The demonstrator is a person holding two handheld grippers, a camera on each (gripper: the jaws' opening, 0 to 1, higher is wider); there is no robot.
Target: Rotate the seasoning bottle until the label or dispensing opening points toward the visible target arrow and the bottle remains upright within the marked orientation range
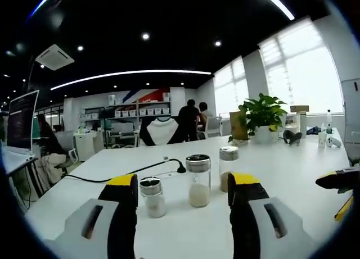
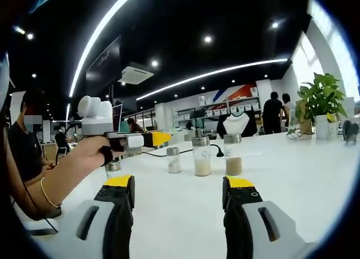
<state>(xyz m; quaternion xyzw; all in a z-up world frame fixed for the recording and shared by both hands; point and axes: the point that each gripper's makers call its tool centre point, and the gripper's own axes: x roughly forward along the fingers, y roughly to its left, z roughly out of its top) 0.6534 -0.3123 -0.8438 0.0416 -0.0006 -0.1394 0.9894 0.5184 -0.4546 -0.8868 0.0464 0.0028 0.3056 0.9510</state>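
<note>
both tongs were spread wide and held nothing. our left gripper (image 1: 183, 196) hung above the white table (image 1: 292, 169), its yellow-tipped jaws standing either side of a row of three seasoning bottles: a short bottle (image 1: 152, 196) near the left jaw, a taller middle bottle (image 1: 198, 180) with pale grains in the gap, and a third bottle (image 1: 228, 166) partly hidden behind the right jaw. none of them touched a jaw. our right gripper (image 2: 178, 194) was well back from the same row, jaws apart and empty, with the bottles standing upright farther down the table. a black cable (image 1: 121, 174) lay behind the row and a potted plant (image 1: 261, 117) stood far off by the window.

we could make out no arrow or marked range on the table, nor any label, so which bottle was meant stayed unclear; the middle one looked likeliest to us. to do the step well, we judged we should come in level, close on the glass below the cap, turn about the bottle's own axis without lifting or tipping, and keep clear of the neighbours.
</note>
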